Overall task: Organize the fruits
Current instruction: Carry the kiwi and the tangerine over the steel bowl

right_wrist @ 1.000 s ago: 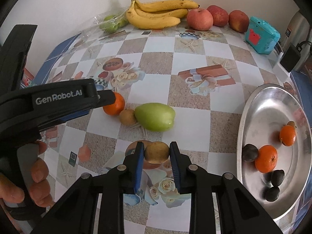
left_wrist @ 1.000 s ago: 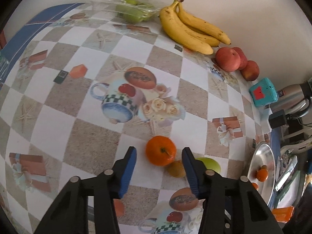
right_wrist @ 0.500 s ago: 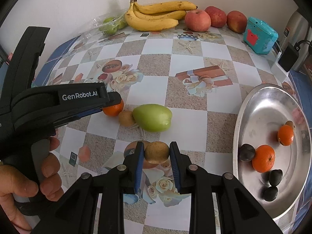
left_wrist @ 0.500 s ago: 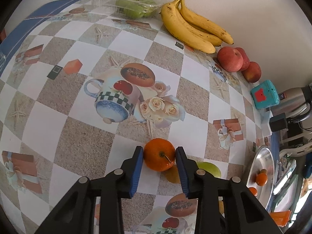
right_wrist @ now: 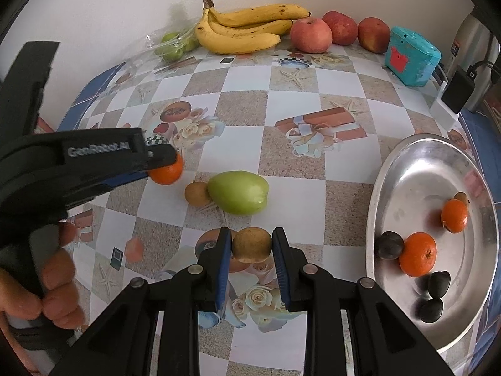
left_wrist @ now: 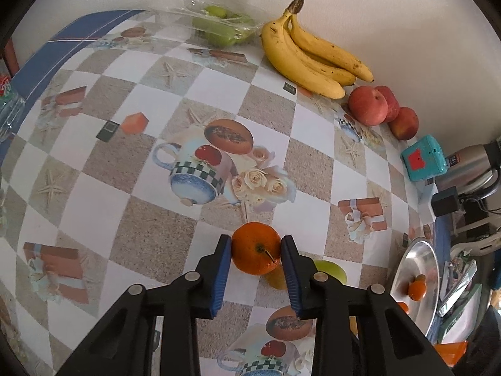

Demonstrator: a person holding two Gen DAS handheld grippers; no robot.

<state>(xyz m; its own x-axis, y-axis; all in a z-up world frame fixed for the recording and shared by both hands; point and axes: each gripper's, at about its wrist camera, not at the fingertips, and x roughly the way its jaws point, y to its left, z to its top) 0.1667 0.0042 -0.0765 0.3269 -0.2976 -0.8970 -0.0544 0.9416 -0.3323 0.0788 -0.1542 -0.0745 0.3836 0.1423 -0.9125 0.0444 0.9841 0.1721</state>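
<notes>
Left tool [left_wrist: 256,244] is clamped on an orange [left_wrist: 256,248], blue pads touching both sides, stem end facing the cam. From the right wrist cam the same orange [right_wrist: 166,169] sits at the tip of the left tool [right_wrist: 159,158], w/ the person's hand [right_wrist: 47,288] wrapped round the handle. Can't tell if it's off the desk [right_wrist: 244,109] or resting on it. Right tool [right_wrist: 252,244] is closed on a small brown fruit [right_wrist: 252,244], pads tight against it, above the checkered desk. Just past it a green mango-ish fruit [right_wrist: 239,192] lies on the desk touching another small brown fruit [right_wrist: 196,193]. Steel tray [right_wrist: 407,163] on the right has two oranges [right_wrist: 418,254] and a few dark fruits [right_wrist: 389,245]. Bananas [right_wrist: 247,29], apples [right_wrist: 310,35] and bagged green fruit [right_wrist: 173,47] line the back wall, teal box [right_wrist: 410,56] next to them.
</notes>
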